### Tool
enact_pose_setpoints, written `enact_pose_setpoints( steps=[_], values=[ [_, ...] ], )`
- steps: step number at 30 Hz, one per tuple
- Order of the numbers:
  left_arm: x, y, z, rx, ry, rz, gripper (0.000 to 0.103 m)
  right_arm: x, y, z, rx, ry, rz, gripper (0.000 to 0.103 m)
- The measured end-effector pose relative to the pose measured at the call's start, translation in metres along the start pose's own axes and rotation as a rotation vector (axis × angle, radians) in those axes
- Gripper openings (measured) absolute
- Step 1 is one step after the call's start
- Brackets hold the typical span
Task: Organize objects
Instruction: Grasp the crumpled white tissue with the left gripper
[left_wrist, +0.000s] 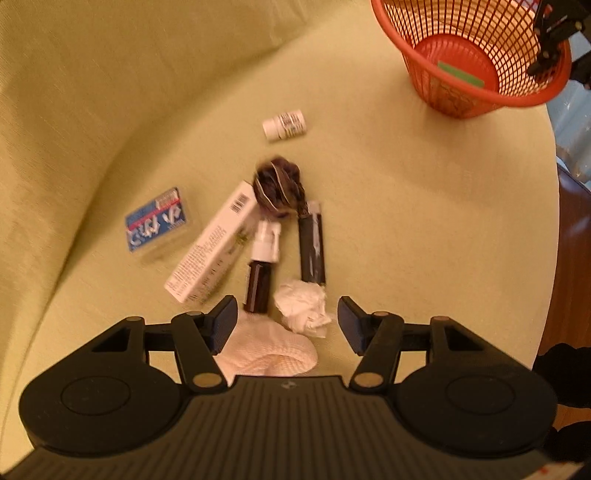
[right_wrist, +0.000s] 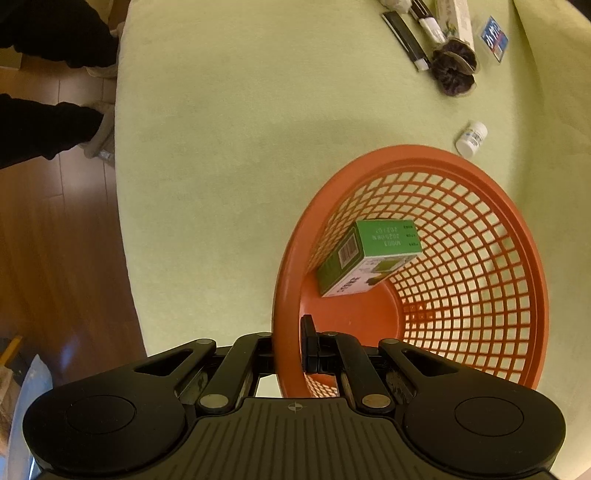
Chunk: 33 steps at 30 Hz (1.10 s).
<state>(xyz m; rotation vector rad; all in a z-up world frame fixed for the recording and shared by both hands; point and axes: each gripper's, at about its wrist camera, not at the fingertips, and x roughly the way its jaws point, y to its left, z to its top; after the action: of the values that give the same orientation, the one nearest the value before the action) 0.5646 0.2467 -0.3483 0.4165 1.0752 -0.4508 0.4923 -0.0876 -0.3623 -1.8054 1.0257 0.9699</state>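
While the right gripper clamps the near rim of the orange basket, one finger outside the wall and one inside, the left gripper hangs wide apart and empty over the clutter on the pale green cushion. Closest beneath its fingers lie a folded white cloth and a crumpled tissue. Just past them come a brown spray bottle, a dark tube and a long white carton, then a dark scrunchie, a blue packet and, farther off, a small white bottle. One green box already leans inside the basket. This looks like early sorting: the basket is steadied for the next item. Picking the tissue probably needs a short descent and a gentle squeeze.
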Motion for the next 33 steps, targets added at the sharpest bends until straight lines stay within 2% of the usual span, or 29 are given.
enact_pose_setpoints(
  steps=[5, 14, 19, 22, 26, 33],
  values=[
    [0.017, -0.003, 0.002, 0.005, 0.023, 0.003, 0.052, 0.000, 0.000, 0.003, 0.002, 0.014, 0.002, 0.000],
    [0.044, 0.000, 0.014, 0.000, 0.067, 0.000, 0.039, 0.000, -0.005, 0.004, 0.009, 0.020, 0.010, 0.000],
    [0.052, -0.005, 0.021, 0.026, 0.107, -0.009, 0.025, 0.000, -0.005, 0.004, 0.010, 0.018, 0.011, 0.000],
    [0.047, -0.007, 0.026, 0.024, 0.101, -0.006, 0.021, 0.000, -0.005, 0.004, 0.009, 0.017, 0.010, 0.000],
    [0.030, -0.007, 0.035, 0.029, 0.082, -0.003, 0.020, 0.000, -0.005, 0.004, 0.012, 0.016, 0.011, 0.000],
    [-0.020, -0.008, 0.058, 0.023, 0.000, -0.022, 0.020, 0.000, -0.004, 0.004, 0.005, 0.011, 0.005, 0.000]
  ],
)
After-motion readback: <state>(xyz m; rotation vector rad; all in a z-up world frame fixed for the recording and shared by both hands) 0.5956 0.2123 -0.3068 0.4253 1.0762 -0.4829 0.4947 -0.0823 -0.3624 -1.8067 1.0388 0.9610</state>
